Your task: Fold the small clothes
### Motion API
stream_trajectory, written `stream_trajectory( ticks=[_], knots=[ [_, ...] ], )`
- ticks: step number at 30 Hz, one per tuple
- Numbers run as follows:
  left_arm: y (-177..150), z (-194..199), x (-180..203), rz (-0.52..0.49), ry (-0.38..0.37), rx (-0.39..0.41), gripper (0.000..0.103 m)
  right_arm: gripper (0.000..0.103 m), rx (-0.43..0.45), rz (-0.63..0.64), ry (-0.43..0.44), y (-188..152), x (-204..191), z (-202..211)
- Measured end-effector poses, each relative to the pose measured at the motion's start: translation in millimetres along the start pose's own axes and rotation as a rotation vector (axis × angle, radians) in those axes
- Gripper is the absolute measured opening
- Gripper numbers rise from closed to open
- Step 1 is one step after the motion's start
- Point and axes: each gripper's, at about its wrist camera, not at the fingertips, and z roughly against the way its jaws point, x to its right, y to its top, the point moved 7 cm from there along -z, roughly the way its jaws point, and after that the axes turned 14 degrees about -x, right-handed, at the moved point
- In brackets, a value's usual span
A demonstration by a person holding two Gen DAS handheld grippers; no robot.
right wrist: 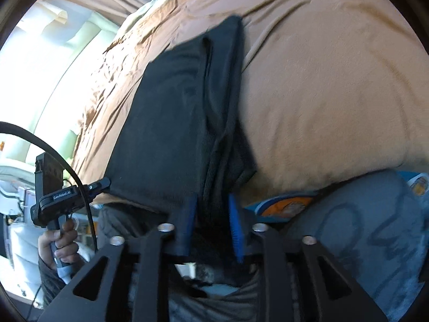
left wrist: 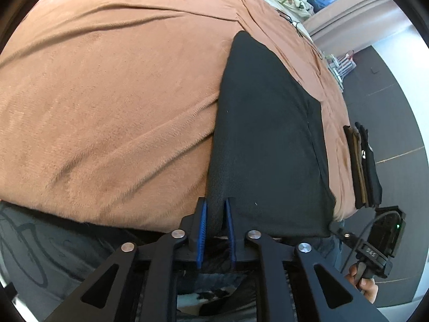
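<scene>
Both wrist views low, close, forward; share black garment (left wrist: 268,145) (right wrist: 177,123) on bed.

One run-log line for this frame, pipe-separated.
step: fold in progress | left gripper: shut on black garment near edge | right gripper: shut on black garment | surface: brown blanket | folded stack at bed edge
</scene>
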Motion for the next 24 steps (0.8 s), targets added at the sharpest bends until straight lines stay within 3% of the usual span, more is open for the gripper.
stream_trajectory(
  ticks=[1,2,9,24],
  knots=[
    [3,0,-1,0.003,-0.001,0.004,0.032,0.055,0.017,0.003,0.003,3,1,5],
    [6,1,-2,0.006,-0.006,0.012,0.042,0.063,0.036,0.003,0.014,9,3,12],
    [36,3,-2,0.014,-0.046,0.036,0.045,0.063,0.084,0.034,0.054,60,7,24],
    [101,-4,-4,0.015,-0.069,0.040,0.045,0.063,0.085,0.074,0.078,153,-1,-26]
  ],
)
